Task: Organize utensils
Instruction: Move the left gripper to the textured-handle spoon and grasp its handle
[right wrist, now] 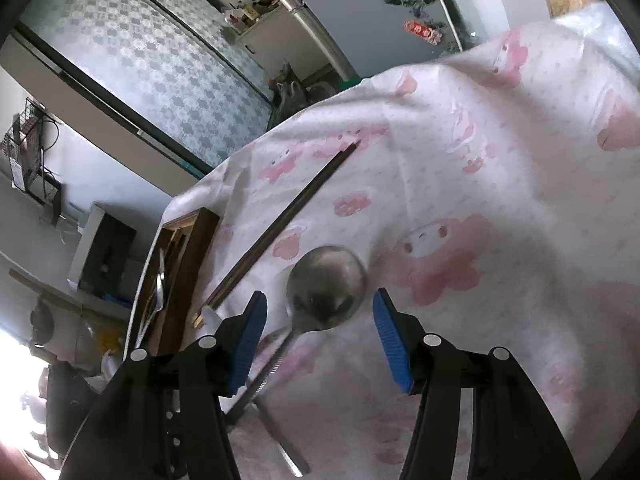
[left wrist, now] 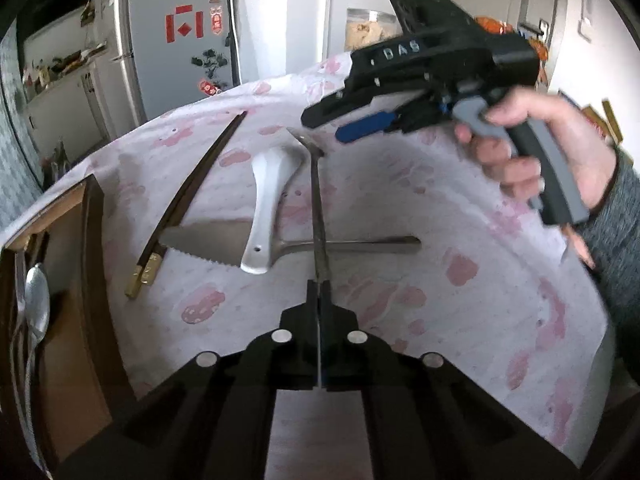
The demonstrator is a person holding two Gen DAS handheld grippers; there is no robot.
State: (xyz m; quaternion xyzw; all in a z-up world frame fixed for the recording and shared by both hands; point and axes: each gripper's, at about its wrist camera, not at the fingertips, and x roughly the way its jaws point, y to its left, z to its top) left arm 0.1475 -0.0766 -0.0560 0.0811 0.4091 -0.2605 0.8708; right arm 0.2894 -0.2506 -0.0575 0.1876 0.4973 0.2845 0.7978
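Between the closed fingers of the left gripper [left wrist: 319, 292], a metal spoon's handle [left wrist: 319, 216] is being pinched, its bowl [right wrist: 327, 289] lying on the pink-patterned tablecloth [left wrist: 460, 216]. The right gripper [right wrist: 320, 320] is hovering over that bowl, its blue pads [right wrist: 390, 340] standing about half open and holding nothing. The handle is crossing a serrated cake server [left wrist: 208, 246], under a white ceramic spoon [left wrist: 266, 208]. Dark chopsticks [left wrist: 192, 196] are lying just left, beside a wooden tray [left wrist: 90, 232] holding another spoon [left wrist: 37, 304].
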